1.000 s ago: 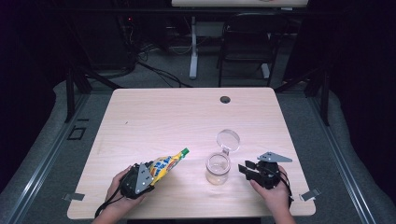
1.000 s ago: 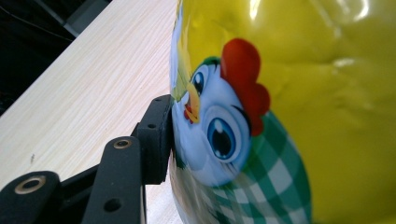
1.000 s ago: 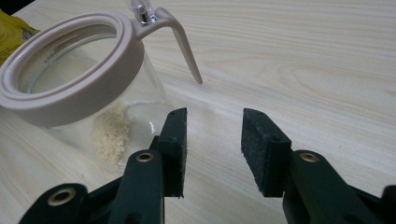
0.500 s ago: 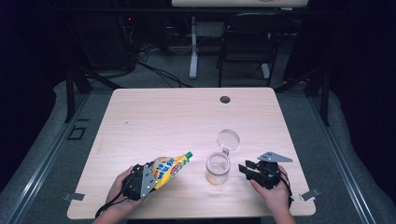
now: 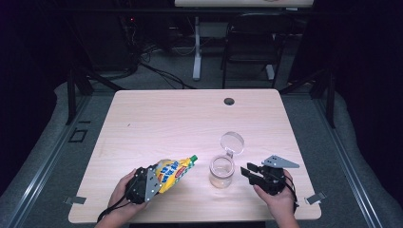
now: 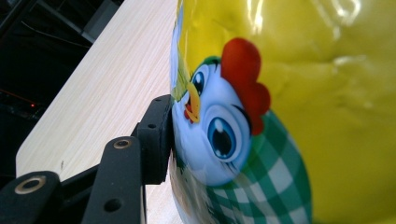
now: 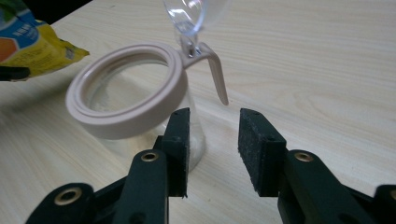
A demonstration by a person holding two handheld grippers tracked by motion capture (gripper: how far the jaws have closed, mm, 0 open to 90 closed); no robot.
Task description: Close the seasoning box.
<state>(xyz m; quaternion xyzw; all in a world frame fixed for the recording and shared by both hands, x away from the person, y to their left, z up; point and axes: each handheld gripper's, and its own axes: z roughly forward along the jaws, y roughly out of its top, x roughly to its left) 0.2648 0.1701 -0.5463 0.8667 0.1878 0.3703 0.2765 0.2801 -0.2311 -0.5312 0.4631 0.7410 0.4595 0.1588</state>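
Filling pale wood table [image 5: 180,118] — dark room behind.

Both forearms are coming in over the table's near edge. The left hand [image 5: 124,195] is wrapping around the left gripper [image 5: 151,182], angling it up and to the right, jaws clamping on a load. The right hand [image 5: 277,197] is holding the right gripper [image 5: 248,170] pointing left, nearly level; its jaws have just been closing, standing apart with nothing between the pads [image 7: 180,140].
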